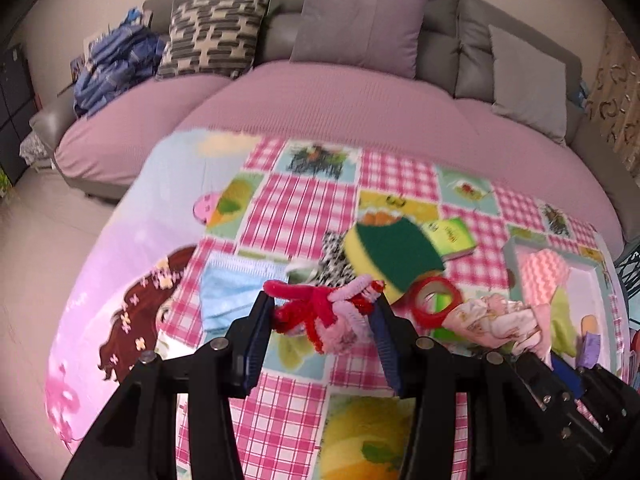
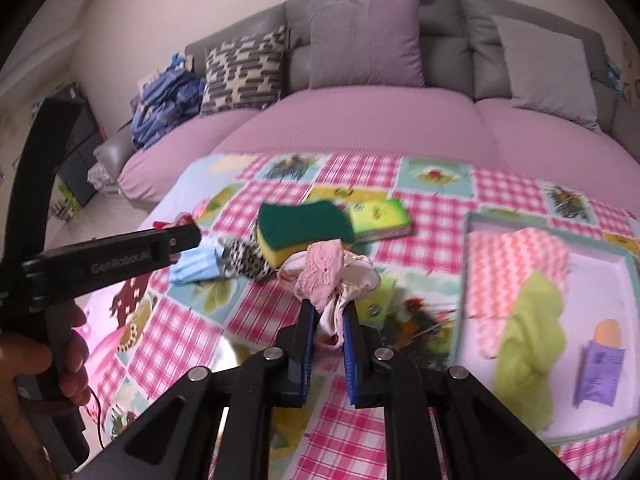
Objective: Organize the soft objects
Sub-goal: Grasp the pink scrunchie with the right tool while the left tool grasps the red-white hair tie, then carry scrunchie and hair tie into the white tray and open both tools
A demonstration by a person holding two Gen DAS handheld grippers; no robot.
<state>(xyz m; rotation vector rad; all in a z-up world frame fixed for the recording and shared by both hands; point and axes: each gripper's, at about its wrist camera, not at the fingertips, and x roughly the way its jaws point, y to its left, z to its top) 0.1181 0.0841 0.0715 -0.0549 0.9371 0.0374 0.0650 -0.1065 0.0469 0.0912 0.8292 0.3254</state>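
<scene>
My left gripper [image 1: 320,304] is shut on a bundle of red and pink pipe cleaners [image 1: 320,312] and holds it above the checked cloth. My right gripper [image 2: 328,308] is shut on a bunched pink and cream fabric piece [image 2: 330,272], also held above the cloth; it shows in the left wrist view [image 1: 496,320] too. A green and yellow sponge [image 2: 300,232], a blue face mask [image 2: 196,266] and a black-and-white patterned cloth [image 2: 248,258] lie on the cloth. A shallow tray [image 2: 472,216] at the right holds a pink zigzag cloth [image 2: 516,264] and a lime green cloth [image 2: 532,344].
A green box [image 2: 380,216] lies behind the sponge. A red tape ring [image 1: 434,300] lies near a second green packet [image 2: 378,300]. A purple packet [image 2: 600,372] sits in the tray. A sofa with cushions [image 2: 364,40] is behind the table. The left gripper's body [image 2: 112,256] crosses the left side.
</scene>
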